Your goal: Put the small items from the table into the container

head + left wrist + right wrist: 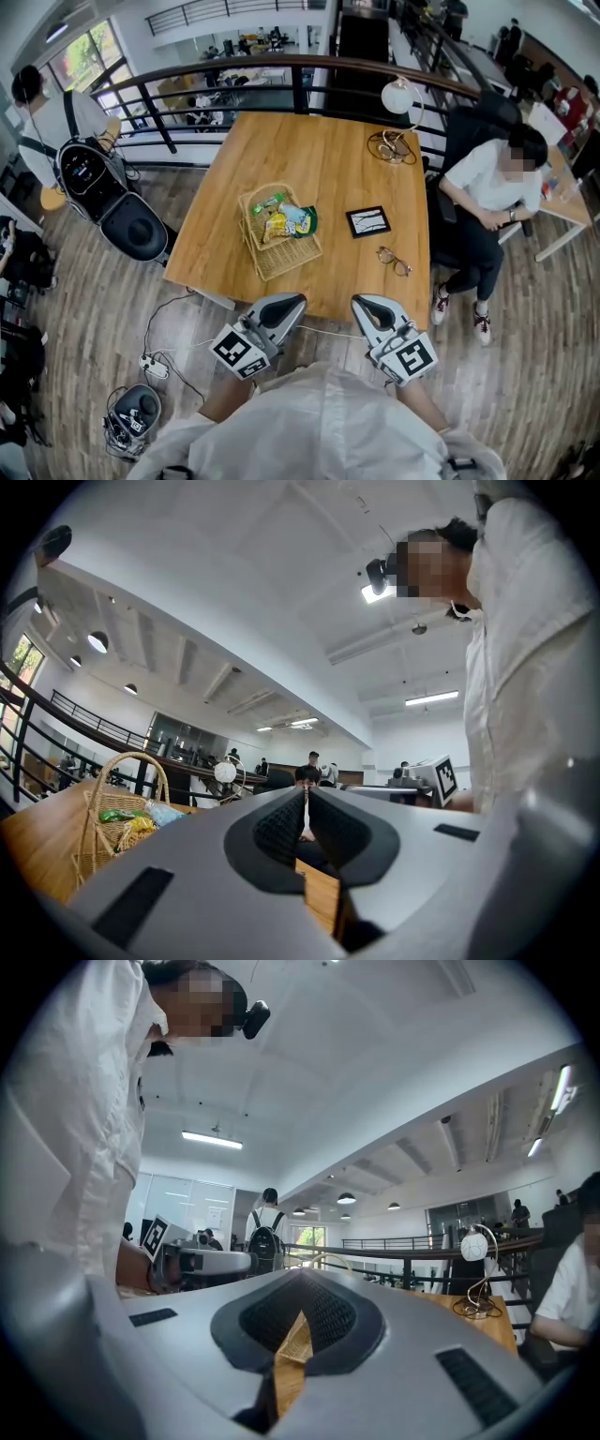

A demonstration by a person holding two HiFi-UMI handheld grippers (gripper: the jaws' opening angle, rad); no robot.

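A wicker basket (278,246) stands on the wooden table (328,178) and holds several snack packets (286,221). To its right lie a small black-framed card (367,221) and a pair of glasses (395,262). My left gripper (292,303) and right gripper (363,303) hover side by side at the table's near edge, both shut and empty. In the left gripper view the jaws (307,795) meet, with the basket (122,817) off to their left. The right gripper (302,1277) is likewise closed, and the basket's handle (323,1261) shows just beyond it.
A globe desk lamp (398,97) and coiled cables (392,147) sit at the table's far right corner. A seated person (492,187) is close to the right edge. A railing (281,75) runs behind the table. A power strip (155,366) lies on the floor.
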